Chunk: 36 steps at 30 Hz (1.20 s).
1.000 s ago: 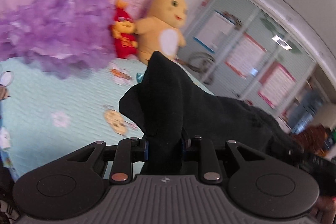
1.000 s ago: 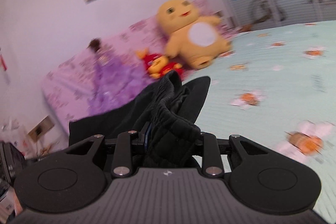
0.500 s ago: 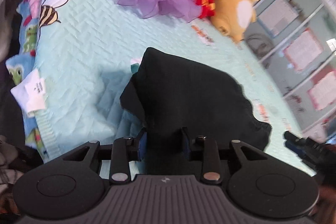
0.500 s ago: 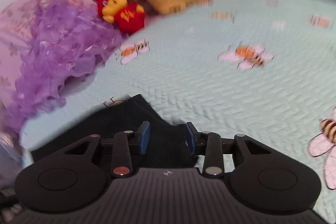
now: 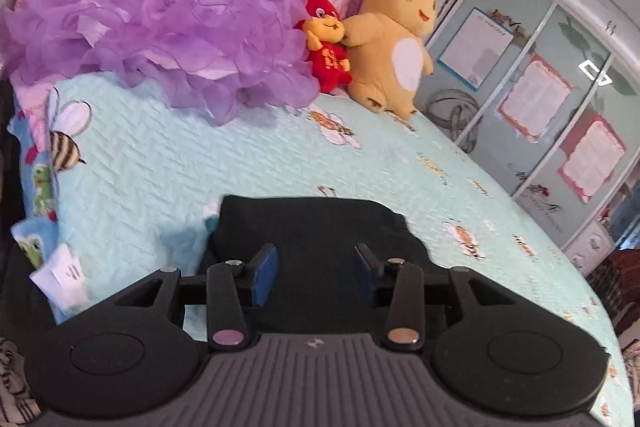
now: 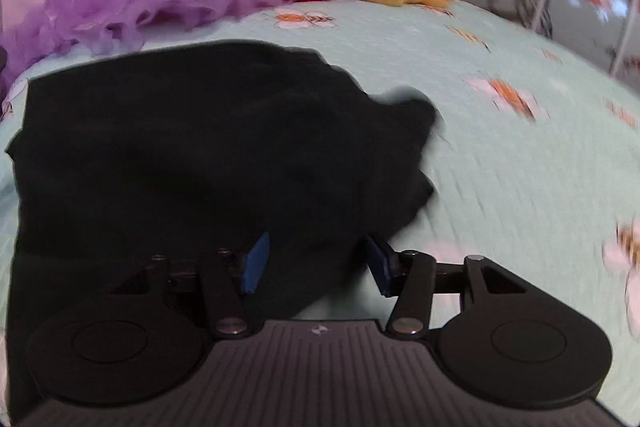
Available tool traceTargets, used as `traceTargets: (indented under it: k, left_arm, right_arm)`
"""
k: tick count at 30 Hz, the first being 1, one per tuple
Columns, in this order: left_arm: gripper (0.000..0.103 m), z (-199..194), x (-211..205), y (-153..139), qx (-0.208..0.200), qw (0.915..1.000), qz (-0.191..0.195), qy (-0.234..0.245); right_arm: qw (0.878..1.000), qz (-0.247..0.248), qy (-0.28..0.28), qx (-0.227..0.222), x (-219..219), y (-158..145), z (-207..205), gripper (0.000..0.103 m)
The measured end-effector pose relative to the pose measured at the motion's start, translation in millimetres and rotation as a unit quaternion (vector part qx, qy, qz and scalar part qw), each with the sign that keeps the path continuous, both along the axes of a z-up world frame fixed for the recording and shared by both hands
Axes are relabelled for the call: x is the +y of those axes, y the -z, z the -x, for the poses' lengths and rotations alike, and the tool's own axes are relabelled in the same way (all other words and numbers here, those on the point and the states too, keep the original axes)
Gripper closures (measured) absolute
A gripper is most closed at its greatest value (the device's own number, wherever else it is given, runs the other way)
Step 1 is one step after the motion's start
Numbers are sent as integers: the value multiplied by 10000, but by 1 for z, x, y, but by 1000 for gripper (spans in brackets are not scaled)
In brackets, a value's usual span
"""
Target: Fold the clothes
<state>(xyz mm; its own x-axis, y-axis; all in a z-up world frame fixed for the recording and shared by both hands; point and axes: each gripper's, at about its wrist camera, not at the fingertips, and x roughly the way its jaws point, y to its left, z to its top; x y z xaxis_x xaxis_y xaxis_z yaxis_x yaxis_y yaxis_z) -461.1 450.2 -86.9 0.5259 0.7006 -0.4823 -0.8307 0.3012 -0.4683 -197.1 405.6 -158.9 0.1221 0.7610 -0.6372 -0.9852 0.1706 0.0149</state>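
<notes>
Garment: black garment (image 6: 208, 147) lies spread on the pale blue bee-print quilt (image 5: 168, 163), near its front edge and well apart from the toys at the head of the bed.
Change: a second ago both grippers held bunched black cloth up off the bed; half a second ago the cloth was coming down, fingers closed on it; now it rests on the quilt and both pairs of blue pads stand apart.
Left gripper: left gripper (image 5: 316, 269) has its jaws wide, nothing between them, and hovers over the near part of the dark cloth.
Right gripper: right gripper (image 6: 316, 263) has its jaws spread too, empty, over the garment's near right edge; the view is blurred with motion.
Shape of the cloth: far edge reads fairly straight in the left wrist view; the right side is lumpy, with a loose corner poking out toward the bare quilt.
Meaning for the task: release suggests one lay-down or fold stroke is finished; whether more folds remain cannot be settled, since layers do not show in black fabric.
Background: purple ruffled fabric (image 5: 172, 23), red plush toy (image 5: 326, 47) and yellow plush toy (image 5: 394, 39) sit against the pink headboard.
</notes>
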Motion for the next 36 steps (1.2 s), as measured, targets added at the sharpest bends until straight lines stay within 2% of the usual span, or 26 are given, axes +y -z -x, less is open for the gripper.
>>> traceTargets:
  k: [3, 6, 9, 12, 13, 15, 18, 22, 27, 31, 34, 36]
  left_arm:
    - [59, -17, -9, 12, 198, 9994, 27, 299]
    - [59, -33, -19, 24, 395, 9974, 53, 597]
    - [59, -50, -28, 36, 592, 9942, 80, 894]
    - [59, -67, -37, 48, 788, 9897, 106, 1191]
    - [59, -72, -40, 52, 836, 9881, 136, 1287]
    - [59, -76, -46, 60, 866, 9857, 246, 1421]
    - [56, -78, -55, 59, 986, 9844, 190, 1445]
    - [53, -77, -70, 55, 1177, 9812, 204, 1516]
    - [53, -51, -71, 32, 1024, 9885, 81, 1107]
    - [53, -27, -69, 13, 847, 9938, -38, 715]
    - [53, -14, -54, -3, 781, 9959, -138, 428]
    - [53, -10, -41, -13, 775, 9964, -218, 276]
  right_arm:
    - [9986, -495, -47, 175, -5, -32, 8, 50]
    - [9960, -864, -228, 67, 22, -59, 22, 47]
    - [9982, -587, -137, 7, 63, -48, 13, 47]
    - [9999, -11, 89, -99, 67, -13, -17, 47]
    - [9999, -2, 121, -77, 58, -9, -23, 47]
    - [9995, -296, 129, 63, 28, -18, -25, 47]
    - [9971, -667, 204, 295, -12, -34, -22, 46]
    - [9954, -773, 297, 480, -55, -36, -15, 46]
    - [9899, -1032, 343, 912, -102, -43, -2, 45]
    - [9950, -834, -334, 434, -110, -42, 34, 38]
    - [9959, -468, -734, 257, -110, -21, 55, 38]
    - [9968, -79, -791, 112, -112, -3, 60, 40]
